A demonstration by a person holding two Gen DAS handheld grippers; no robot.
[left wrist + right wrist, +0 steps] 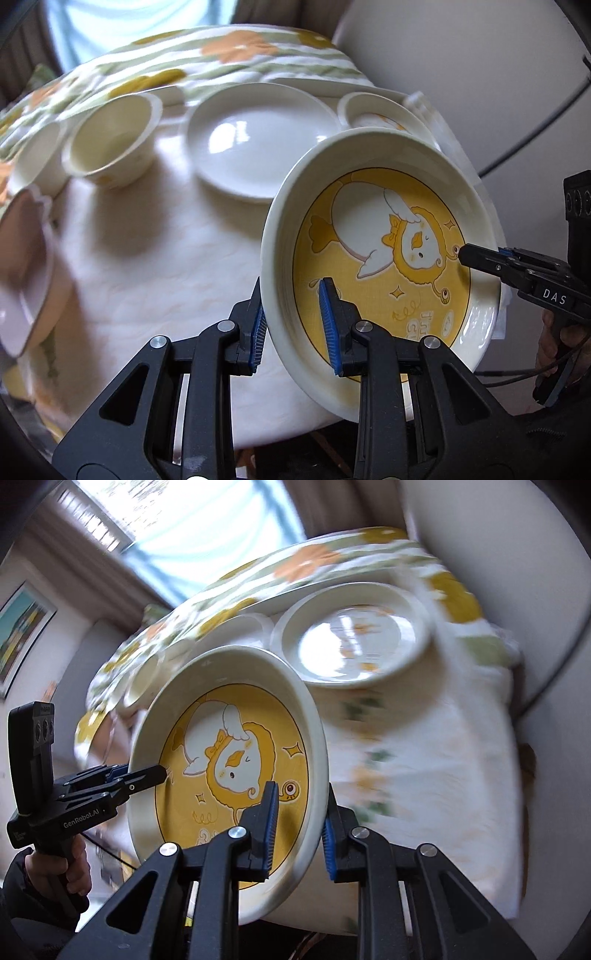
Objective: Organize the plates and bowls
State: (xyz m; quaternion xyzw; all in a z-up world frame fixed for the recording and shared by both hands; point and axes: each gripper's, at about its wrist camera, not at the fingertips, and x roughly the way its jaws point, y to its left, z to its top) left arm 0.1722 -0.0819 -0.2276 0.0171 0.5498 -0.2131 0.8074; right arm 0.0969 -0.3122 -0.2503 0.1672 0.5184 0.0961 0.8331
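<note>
Both grippers clamp one dish: the left gripper point(295, 317) has its jaws closed over the near rim of the yellow duck plate point(384, 254), the right gripper point(299, 823) grips the opposite rim, holding it tilted above the bench point(155, 251). Beyond it, a white plate point(258, 140), a small bowl point(110, 144) and a second duck dish point(376, 114) sit apart, unstacked. Sorting looks barely begun.

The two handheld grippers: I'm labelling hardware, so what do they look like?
Both the left gripper and right gripper are black plastic linkages with silver pivot pins and ribbed blue finger pads. White lettering reads "DAS" on the right one, "GenRobot.AI" on the left. Thin black cables trail from the right one; a dark sleeve shows behind the left.
</note>
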